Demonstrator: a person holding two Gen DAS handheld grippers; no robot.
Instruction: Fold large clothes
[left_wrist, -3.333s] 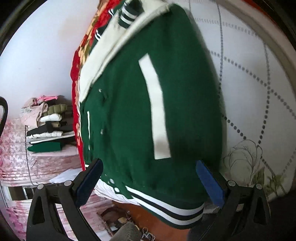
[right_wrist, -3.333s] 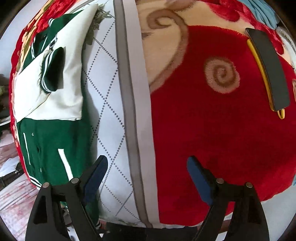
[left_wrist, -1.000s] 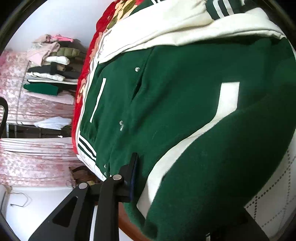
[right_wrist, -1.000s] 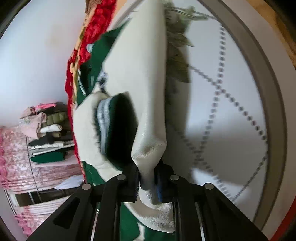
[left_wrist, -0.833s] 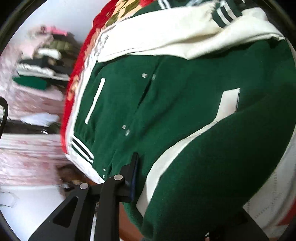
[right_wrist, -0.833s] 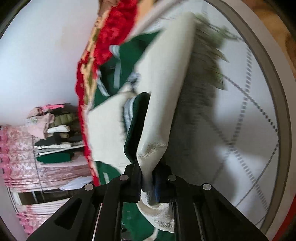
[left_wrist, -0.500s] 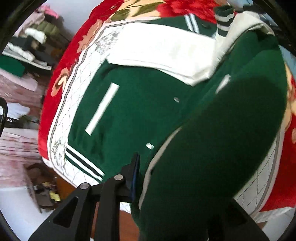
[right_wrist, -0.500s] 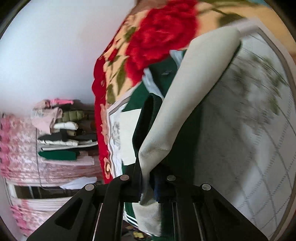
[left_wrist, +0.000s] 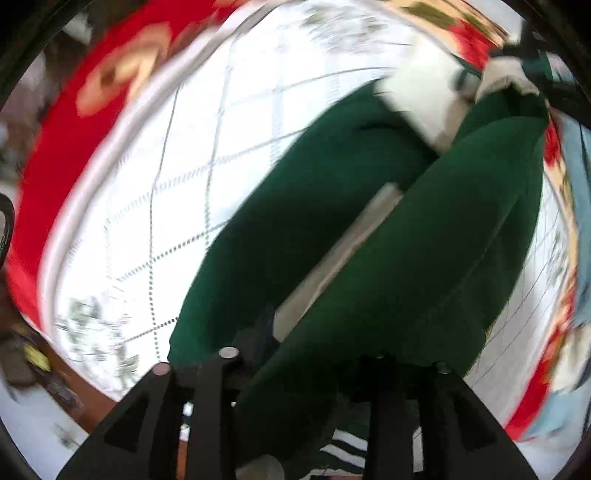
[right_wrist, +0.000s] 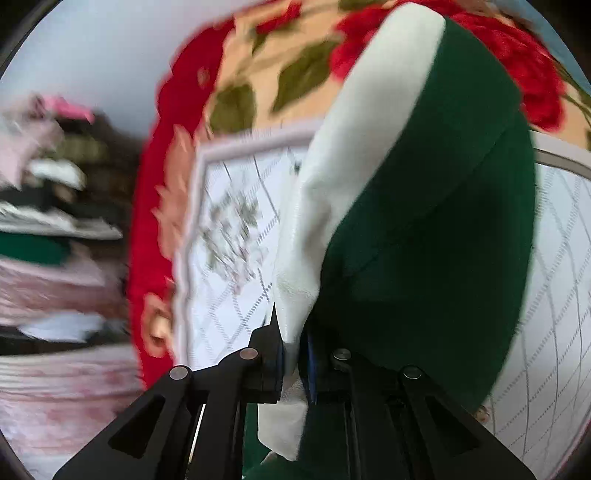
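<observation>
**Green jacket mid-fold, both grippers on it**

While the left wrist view is pretty smeared, you can make out the left gripper (left_wrist: 303, 354) with a thick roll of the green jacket (left_wrist: 424, 266) bunched between its black fingers (left_wrist: 210, 398); the jaws are opening right now, fabric in the gap, though I can't tell whether the pads are pressing on it; the jacket hangs over the white quilted blanket (left_wrist: 177, 177) with its red floral border (left_wrist: 55, 155); a cream strip runs along the green.

Over on the right wrist view, the right gripper (right_wrist: 293, 354) has its jaws pressed nearly together, pinching the cream sleeve (right_wrist: 332, 192) of the jacket (right_wrist: 443, 221); green body drapes off to the right of it; stacked clothes (right_wrist: 48, 206) sit blurred at far left.

No readable writing or labels in either view.
</observation>
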